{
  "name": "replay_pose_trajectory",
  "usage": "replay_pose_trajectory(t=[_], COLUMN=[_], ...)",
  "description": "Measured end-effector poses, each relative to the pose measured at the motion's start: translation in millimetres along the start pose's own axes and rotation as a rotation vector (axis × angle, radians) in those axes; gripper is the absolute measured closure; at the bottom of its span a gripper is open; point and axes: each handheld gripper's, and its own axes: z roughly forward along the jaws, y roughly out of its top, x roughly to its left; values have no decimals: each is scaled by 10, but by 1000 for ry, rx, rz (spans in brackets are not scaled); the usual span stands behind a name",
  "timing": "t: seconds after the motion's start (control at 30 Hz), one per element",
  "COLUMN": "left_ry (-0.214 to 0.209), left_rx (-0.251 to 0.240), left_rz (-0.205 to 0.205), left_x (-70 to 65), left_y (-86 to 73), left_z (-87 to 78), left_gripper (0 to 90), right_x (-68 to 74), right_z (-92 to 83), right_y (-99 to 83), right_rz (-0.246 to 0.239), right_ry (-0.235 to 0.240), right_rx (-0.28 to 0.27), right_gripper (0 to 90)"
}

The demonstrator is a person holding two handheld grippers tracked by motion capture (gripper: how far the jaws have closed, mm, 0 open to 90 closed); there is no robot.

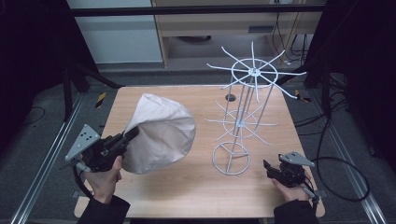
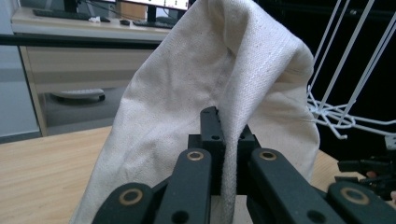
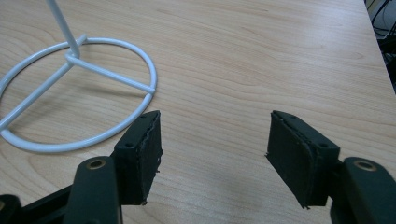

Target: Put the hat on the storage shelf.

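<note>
High view, wooden table (image 1: 196, 196) (dark room)

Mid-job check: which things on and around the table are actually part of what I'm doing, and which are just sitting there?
In the job, as far as I can judge:
- white cloth bag, pinched in the left gripper
- white wire rack, standing beside the bag
- right gripper, open, near the rack's ring base

Just lying about:
- cables on the floor
- cabinet behind the table

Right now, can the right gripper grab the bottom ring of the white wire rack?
Probably yes. The right gripper is open, just beside the rack's base ring, with only bare table between them.
</note>
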Motion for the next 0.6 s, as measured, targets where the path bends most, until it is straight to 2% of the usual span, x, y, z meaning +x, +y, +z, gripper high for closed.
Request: replay_pose_trajectory(t=[0.27,0.6], left_ry=[-13,-36], left_rx=[-61,-136], left_rz=[2,-31], left_x=[-47,-40], left_y=[103,208], left_z=[-88,-176], left_gripper=[887,887], right_x=[-4,-10], right_z=[-5,2], right_y=[-5,-10], right_rz=[1,-7], right_ry=[1,-2], right_rx=[-3,-6], right_gripper=[351,349])
